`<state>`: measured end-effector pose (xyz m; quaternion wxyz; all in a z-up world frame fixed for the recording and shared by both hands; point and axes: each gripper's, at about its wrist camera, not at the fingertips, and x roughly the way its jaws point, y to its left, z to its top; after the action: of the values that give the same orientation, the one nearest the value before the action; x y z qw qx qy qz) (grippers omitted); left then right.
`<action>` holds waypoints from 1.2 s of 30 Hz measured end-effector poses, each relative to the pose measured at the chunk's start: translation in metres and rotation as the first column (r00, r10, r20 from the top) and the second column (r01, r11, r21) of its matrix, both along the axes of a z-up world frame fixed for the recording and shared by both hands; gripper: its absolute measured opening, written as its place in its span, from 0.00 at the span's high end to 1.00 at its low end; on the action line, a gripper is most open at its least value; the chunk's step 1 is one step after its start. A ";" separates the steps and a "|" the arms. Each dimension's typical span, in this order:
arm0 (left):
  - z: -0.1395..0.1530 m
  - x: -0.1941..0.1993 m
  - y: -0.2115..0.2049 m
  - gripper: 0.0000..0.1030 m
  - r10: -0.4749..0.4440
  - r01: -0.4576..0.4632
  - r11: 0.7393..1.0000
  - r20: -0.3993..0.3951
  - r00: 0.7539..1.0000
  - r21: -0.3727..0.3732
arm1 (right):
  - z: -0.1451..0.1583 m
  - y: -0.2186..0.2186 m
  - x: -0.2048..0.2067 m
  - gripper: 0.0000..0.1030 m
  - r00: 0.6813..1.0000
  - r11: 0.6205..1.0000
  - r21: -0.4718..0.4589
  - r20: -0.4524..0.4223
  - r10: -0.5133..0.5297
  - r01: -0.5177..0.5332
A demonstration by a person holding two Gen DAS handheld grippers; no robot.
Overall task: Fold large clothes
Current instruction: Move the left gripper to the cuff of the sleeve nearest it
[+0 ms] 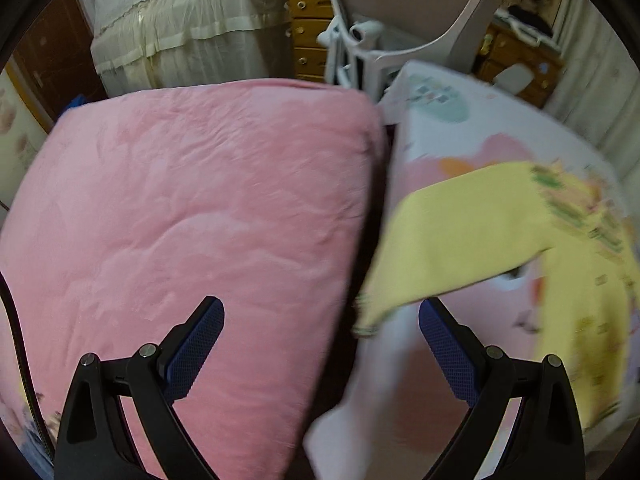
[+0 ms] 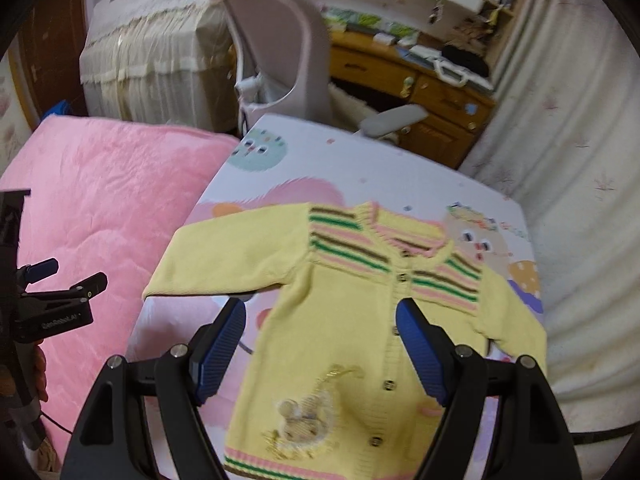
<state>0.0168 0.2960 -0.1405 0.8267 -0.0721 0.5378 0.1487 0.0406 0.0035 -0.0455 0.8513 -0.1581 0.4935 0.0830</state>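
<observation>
Right tool hovers over the yellow cardigan, fingers apart, gripping nothing. Cardigan lies flat, buttoned, both sleeves spread, on the printed mat, hem at the near edge. Left tool also spread, empty, near the left sleeve beside the pink quilt. No fold made yet; all folding remains.

1. One yellow cardigan, with two sleeves spread out
2. Five dark buttons visible down its front
3. One embroidered mouse patch near its hem
4. One pink quilt
5. One printed play mat under the cardigan
6. Two grippers: left gripper, right gripper
7. One chair
8. One wooden desk
</observation>
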 end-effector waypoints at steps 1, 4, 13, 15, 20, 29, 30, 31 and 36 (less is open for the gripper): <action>-0.010 -0.001 0.005 0.05 -0.006 0.007 1.000 -0.013 1.000 0.027 | -0.006 0.006 0.003 0.24 1.000 1.000 -0.004 -0.016 0.007 -0.007; -0.041 -0.003 0.016 0.06 -0.023 0.024 1.000 -0.060 0.998 0.005 | -0.023 0.020 0.008 0.24 0.998 0.999 -0.020 -0.051 0.029 -0.030; -0.064 -0.012 0.025 0.11 0.005 -0.026 0.957 -0.072 0.997 -0.291 | -0.056 0.037 0.017 0.24 0.989 0.999 -0.038 -0.142 0.033 -0.038; -0.063 -0.009 0.021 0.15 -0.004 -0.020 0.947 -0.074 0.997 -0.322 | -0.060 0.040 0.017 0.24 0.988 0.998 -0.039 -0.153 0.035 -0.042; -0.066 -0.001 0.009 0.26 -0.046 0.013 0.926 -0.079 0.996 -0.378 | -0.065 0.042 0.018 0.24 0.986 0.998 -0.039 -0.159 0.038 -0.044; -0.077 0.013 0.013 0.43 -0.056 0.021 0.927 -0.082 0.995 -0.375 | -0.072 0.034 0.018 0.24 0.984 0.999 -0.041 -0.176 0.014 -0.022; -0.077 0.014 0.014 0.44 -0.062 0.027 0.931 -0.082 0.995 -0.365 | -0.073 0.034 0.017 0.24 0.984 0.999 -0.041 -0.179 0.011 -0.019; -0.078 0.014 0.016 0.44 -0.070 0.036 0.935 -0.083 0.994 -0.354 | -0.074 0.033 0.017 0.24 0.983 0.999 -0.039 -0.183 0.008 -0.015; -0.084 0.013 0.018 0.44 -0.166 0.134 0.948 -0.092 0.982 -0.288 | -0.079 0.031 0.018 0.24 0.981 0.999 -0.034 -0.196 -0.001 -0.006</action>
<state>0.0298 0.3145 -0.2249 0.7846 -0.1386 0.6042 0.0115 0.0581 0.0350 -0.1245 0.7956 -0.1643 0.5760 0.0906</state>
